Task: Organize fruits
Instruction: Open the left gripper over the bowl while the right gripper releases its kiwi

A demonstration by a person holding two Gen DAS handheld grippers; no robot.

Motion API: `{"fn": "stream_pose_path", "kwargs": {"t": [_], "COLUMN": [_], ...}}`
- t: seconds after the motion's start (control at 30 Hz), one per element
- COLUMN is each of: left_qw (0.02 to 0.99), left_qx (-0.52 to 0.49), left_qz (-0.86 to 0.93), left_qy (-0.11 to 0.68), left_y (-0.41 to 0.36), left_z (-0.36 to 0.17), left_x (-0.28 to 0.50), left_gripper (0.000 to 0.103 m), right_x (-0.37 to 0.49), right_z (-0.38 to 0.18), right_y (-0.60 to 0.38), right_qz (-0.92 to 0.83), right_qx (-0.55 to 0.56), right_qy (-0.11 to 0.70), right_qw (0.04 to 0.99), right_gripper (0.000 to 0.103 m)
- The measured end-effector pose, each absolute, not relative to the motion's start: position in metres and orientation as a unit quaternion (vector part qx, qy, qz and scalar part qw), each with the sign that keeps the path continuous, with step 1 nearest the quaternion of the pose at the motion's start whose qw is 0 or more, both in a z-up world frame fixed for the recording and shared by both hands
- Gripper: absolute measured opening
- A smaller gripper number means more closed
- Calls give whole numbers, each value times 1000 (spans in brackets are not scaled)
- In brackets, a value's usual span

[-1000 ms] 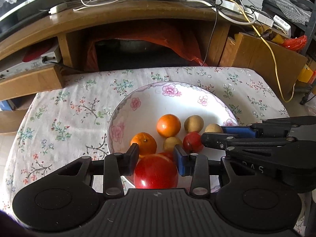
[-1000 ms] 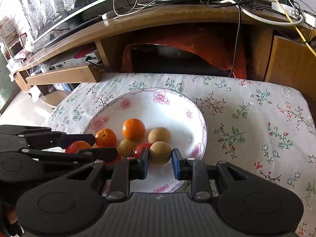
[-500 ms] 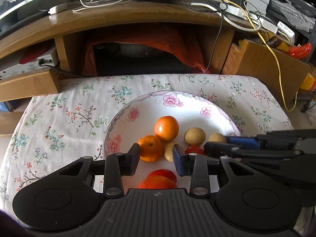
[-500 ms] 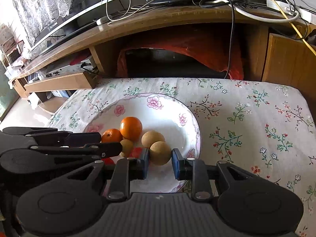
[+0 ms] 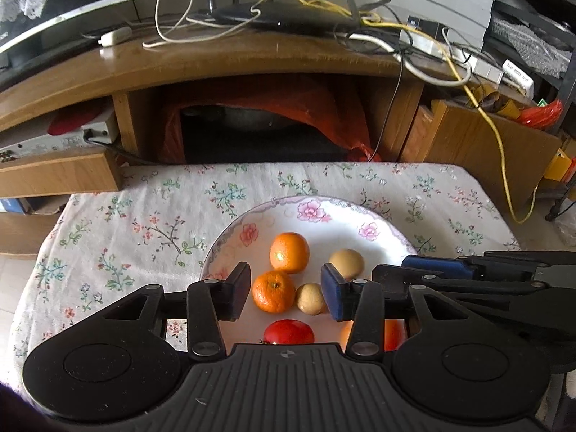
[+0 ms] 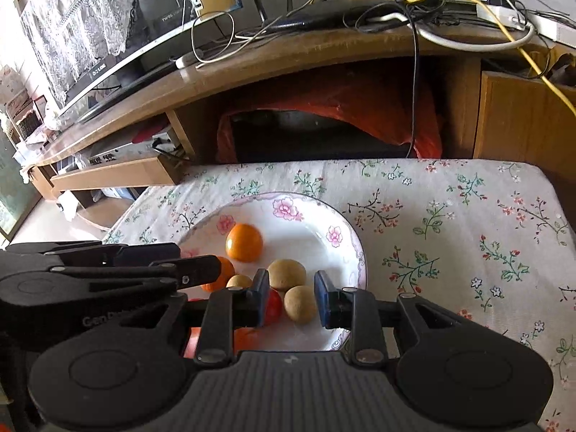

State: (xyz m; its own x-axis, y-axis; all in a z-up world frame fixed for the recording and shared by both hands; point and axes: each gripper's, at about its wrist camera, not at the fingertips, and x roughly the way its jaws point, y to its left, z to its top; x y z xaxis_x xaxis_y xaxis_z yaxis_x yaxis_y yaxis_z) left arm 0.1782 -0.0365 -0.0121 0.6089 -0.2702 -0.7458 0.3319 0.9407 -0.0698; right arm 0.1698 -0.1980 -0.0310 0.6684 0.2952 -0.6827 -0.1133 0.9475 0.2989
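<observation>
The black left gripper [image 5: 285, 291] hangs over the white flowered plate [image 5: 392, 237], jaws opening, empty. The right gripper [image 6: 291, 300] stands narrow; a tan round fruit [image 6: 300, 304] lies between its pads, contact unclear. Oranges [image 5: 289, 252] lie farther in.

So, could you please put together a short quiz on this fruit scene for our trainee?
1. True or false: every fruit in view lies in the flowered plate, and none lies on the tablecloth.
2. Which fruit sits farthest back in the plate? A) the larger orange; B) a banana; C) a green apple.
3. How many tan fruits does the right wrist view show?

Key: 1 true; 2 A; 3 three.
</observation>
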Motion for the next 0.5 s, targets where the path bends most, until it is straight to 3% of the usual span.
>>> {"fn": "stream_pose_path", "kwargs": {"t": [0.5], "left_qw": [900], "left_qx": [48], "left_qz": [-171], "left_qy": [398], "left_y": [-19], "left_z": [11], "left_x": [137], "left_gripper": [60], "right_x": [122], "right_z": [-2], "right_y": [-185], "right_qz": [119], "right_qx": [86], "right_qy": [372], "right_qw": [916], "right_gripper": [28]}}
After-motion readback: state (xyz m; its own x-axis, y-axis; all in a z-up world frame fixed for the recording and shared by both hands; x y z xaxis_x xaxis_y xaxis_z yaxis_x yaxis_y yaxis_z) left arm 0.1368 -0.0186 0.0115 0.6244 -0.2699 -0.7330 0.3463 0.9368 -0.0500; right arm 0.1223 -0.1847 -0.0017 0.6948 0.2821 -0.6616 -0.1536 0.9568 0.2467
